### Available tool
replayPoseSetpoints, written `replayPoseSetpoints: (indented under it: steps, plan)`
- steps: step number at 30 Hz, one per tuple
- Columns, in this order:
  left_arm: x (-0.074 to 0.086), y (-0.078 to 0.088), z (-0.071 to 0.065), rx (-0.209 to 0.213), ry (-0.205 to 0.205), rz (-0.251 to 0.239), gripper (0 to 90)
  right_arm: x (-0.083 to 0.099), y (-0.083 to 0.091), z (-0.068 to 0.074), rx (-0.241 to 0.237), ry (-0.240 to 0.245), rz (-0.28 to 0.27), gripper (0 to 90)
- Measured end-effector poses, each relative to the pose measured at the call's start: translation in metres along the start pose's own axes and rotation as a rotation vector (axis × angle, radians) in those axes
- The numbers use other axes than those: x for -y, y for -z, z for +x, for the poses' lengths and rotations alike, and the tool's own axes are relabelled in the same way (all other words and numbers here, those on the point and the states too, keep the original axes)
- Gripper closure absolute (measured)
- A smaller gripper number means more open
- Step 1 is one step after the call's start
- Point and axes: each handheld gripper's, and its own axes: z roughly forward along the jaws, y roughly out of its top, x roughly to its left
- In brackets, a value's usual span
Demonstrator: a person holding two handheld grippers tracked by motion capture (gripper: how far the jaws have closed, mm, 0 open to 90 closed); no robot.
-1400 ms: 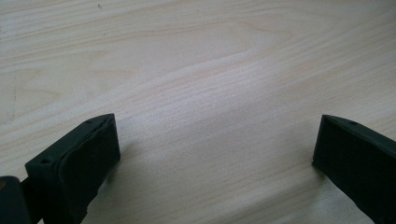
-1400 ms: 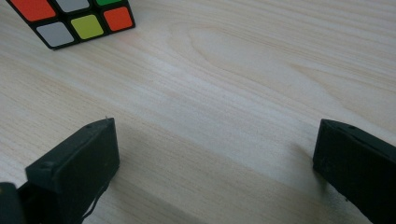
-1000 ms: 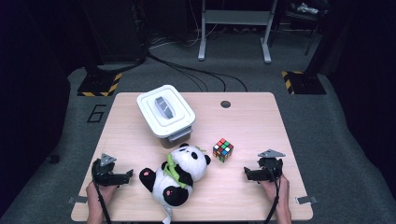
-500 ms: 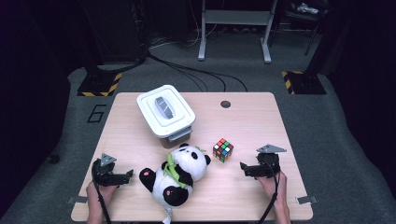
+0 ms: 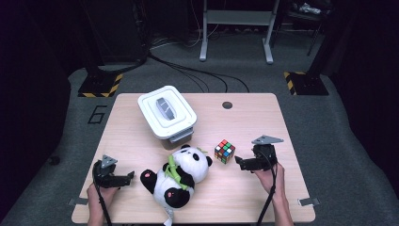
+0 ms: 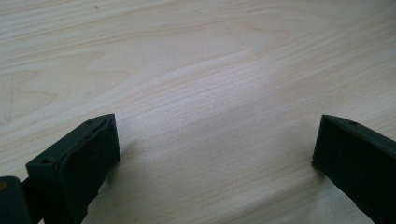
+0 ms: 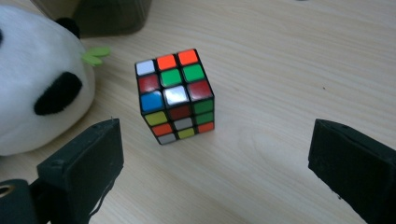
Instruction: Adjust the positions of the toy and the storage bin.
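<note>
The scrambled multicoloured puzzle cube (image 7: 175,95) sits untouched on the pale wooden table (image 5: 254,117), at three o'clock of the black-and-white plush panda (image 5: 181,174). The right gripper (image 5: 238,162) is spread wide just short of it, so grasping is all left; the left gripper (image 5: 129,177) rests released at eight o'clock.

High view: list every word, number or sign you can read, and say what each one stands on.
"6" – a dark numeral on the grey floor, left of the table.
Yellow-and-black hazard stripes, no words – on two stand bases on the floor.
White box lid: a grey panel, nothing readable.
Puzzle cube and toy panda: no lettering.
</note>
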Motion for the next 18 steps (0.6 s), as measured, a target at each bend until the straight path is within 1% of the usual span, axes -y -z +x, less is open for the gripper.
replayPoseSetpoints:
  steps: [5, 6, 7, 9, 13, 16, 18]
  plan:
    - [0.0, -0.001, 0.0, -0.005, 0.002, -0.008, 0.3, -0.019, -0.002, 0.009, -0.02, 0.026, 0.001, 2.7]
    - [0.0, -0.001, 0.0, -0.004, 0.001, -0.01, 0.4, -0.023, -0.002, 0.011, -0.018, 0.04, 0.0, 2.6]
    - [0.0, 0.0, 0.0, -0.001, 0.0, -0.005, 0.3, -0.027, -0.003, 0.013, -0.024, 0.046, 0.0, 2.6]
    - [0.0, -0.001, -0.001, -0.004, 0.002, -0.01, 0.3, -0.036, -0.004, 0.018, -0.034, 0.055, -0.001, 2.5]
    - [0.0, -0.001, 0.0, -0.002, 0.001, -0.008, 0.4, -0.054, -0.01, 0.028, -0.06, 0.077, -0.002, 2.0]
    - [0.0, 0.0, 0.0, -0.001, 0.001, -0.006, 0.4, -0.064, -0.016, 0.034, -0.075, 0.095, 0.007, 0.2]
    - [0.0, 0.0, 0.0, -0.001, -0.001, -0.005, 0.3, -0.071, -0.02, 0.039, -0.076, 0.1, 0.011, 0.0]
